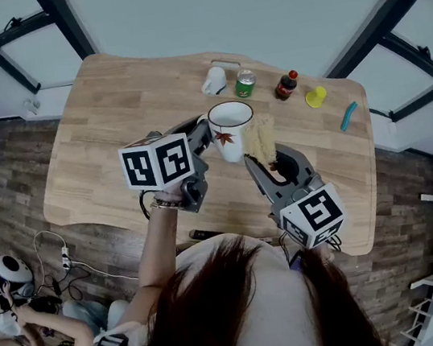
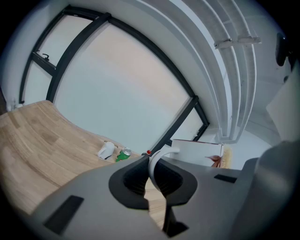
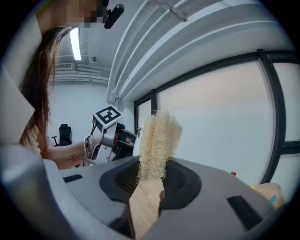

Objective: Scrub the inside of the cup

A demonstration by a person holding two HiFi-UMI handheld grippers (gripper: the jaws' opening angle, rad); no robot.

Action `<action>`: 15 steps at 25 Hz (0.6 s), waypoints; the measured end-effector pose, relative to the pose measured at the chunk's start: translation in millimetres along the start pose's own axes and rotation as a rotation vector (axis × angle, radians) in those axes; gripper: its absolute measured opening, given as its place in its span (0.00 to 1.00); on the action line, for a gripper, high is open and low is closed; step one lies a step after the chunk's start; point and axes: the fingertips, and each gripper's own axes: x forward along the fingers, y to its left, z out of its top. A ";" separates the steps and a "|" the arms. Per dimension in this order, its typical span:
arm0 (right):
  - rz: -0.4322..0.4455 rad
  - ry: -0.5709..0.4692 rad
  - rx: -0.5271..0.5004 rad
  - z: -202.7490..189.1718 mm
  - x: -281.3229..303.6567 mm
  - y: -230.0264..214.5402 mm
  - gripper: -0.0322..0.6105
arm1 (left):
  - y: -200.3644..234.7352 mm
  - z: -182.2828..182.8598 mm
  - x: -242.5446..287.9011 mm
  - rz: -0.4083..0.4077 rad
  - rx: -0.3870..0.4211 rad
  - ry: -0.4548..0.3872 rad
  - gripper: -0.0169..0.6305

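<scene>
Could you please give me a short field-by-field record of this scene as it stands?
cup: white, red leaf print, mouth up, held above the table
left gripper: fingers shut on the cup's handle
right gripper: fingers shut on the loofah scrubber
scrubber position: beside the cup's outer wall, not inside it
on table: green can, dark bottle, yellow item, teal item

The cup [image 1: 230,125] looks glossy ceramic, the scrubber [image 3: 158,145] coarse fibre, the table [image 1: 110,120] matt wood.
</scene>
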 end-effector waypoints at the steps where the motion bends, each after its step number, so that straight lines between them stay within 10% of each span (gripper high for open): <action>1: -0.003 0.001 -0.005 -0.5 0.2 0.3 0.24 | -0.3 1.4 -0.3 0.005 0.006 -0.005 0.07; 15: -0.050 0.013 -0.079 -4.3 4.4 0.9 0.24 | 4.1 -1.0 0.0 0.080 0.006 -0.040 0.07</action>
